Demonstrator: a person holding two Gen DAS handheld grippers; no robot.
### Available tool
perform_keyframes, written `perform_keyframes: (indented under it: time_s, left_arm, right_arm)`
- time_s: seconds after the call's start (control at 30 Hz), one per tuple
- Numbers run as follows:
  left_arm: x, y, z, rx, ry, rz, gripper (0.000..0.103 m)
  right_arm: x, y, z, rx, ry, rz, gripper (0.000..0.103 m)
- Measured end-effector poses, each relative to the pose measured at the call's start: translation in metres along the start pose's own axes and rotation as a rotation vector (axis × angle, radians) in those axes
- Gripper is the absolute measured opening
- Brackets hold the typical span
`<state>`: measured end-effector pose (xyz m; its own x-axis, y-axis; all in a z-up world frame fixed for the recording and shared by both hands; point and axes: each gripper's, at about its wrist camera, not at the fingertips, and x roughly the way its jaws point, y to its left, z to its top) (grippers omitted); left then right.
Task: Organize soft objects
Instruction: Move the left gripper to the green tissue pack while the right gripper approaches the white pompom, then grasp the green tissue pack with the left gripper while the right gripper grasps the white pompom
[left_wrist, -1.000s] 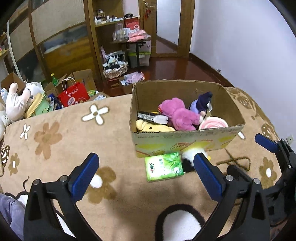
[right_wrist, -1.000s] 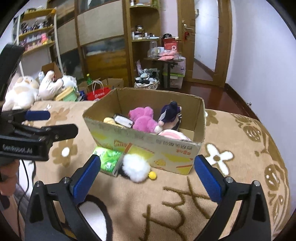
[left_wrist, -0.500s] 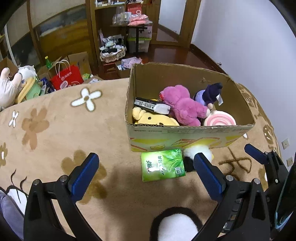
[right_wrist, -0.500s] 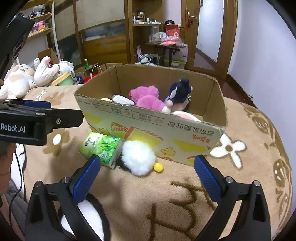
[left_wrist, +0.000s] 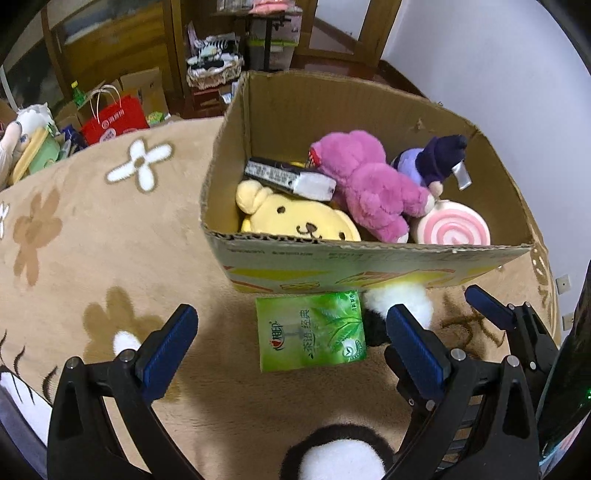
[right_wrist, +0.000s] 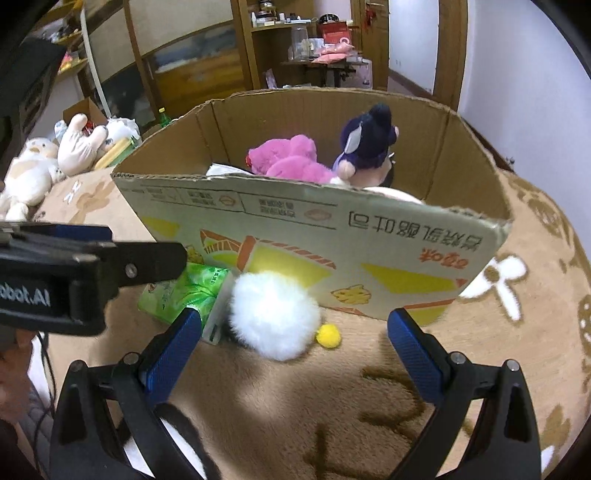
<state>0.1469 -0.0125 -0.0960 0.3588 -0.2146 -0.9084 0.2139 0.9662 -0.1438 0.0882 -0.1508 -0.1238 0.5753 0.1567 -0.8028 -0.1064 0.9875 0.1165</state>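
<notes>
A cardboard box stands on the tan blanket. It holds a pink plush, a yellow plush, a purple plush, a pink swirl cushion and a dark packet. A green tissue pack and a white fluffy toy lie against the box front. My left gripper is open just above the tissue pack. My right gripper is open around the white toy.
A small yellow pom-pom lies beside the white toy. Plush animals lie at the bed's left. A red bag and shelves stand on the floor beyond. A white wall is to the right.
Both grippers have moved forward and down toward the box front. The tissue pack and white toy now sit between their open fingers. No object has moved.
</notes>
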Motion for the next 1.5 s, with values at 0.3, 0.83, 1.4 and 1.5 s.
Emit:
perform_keyframes:
  time_s: [0.3,0.83,1.4,1.5]
  left_arm:
    - [0.023,-0.004,0.004,-0.011,0.063,-0.013,0.101]
    - [0.049,0.003,0.0,-0.044,0.115,-0.002,0.099]
    - [0.054,0.028,-0.007,-0.144,0.12,-0.047,0.072]
    - [0.05,0.029,-0.009,-0.142,0.108,-0.03,0.072]
  right_arm:
    - [0.016,-0.007,-0.003,0.044,0.038,0.011,0.103]
    - [0.031,-0.007,-0.011,0.065,0.059,0.004,0.099]
    - [0.027,0.017,-0.017,-0.026,0.053,0.079,0.039]
    - [0.024,0.016,-0.017,-0.023,0.05,0.08,0.038]
